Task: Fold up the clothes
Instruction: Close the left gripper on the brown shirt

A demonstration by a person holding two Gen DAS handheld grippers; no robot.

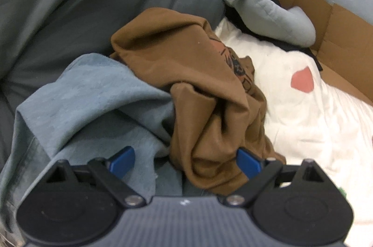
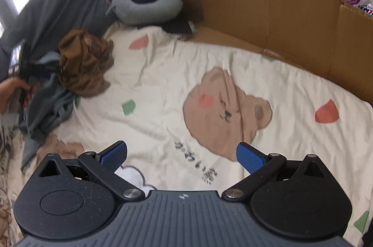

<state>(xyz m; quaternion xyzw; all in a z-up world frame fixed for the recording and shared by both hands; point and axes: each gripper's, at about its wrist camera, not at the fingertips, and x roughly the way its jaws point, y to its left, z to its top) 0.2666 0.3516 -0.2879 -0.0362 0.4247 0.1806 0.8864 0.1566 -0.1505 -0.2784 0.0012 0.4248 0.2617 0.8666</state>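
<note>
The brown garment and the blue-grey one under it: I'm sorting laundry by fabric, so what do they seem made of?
Brown garment: likely soft cotton jersey, matte, with limp rounded folds and a printed graphic. Blue-grey garment: seemingly a heathered knit, matte and faintly mottled, perhaps cotton blend.

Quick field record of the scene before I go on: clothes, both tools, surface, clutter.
clothes: crumpled brown shirt lying partly over a blue-grey garment, both unfolded
left tool: open, right at the pile, holding nothing
right tool: open, empty, above the bedsheet, apart from the pile
surface: white sheet with bear print
clutter: grey pillow, cardboard along the bed's far edge
</note>
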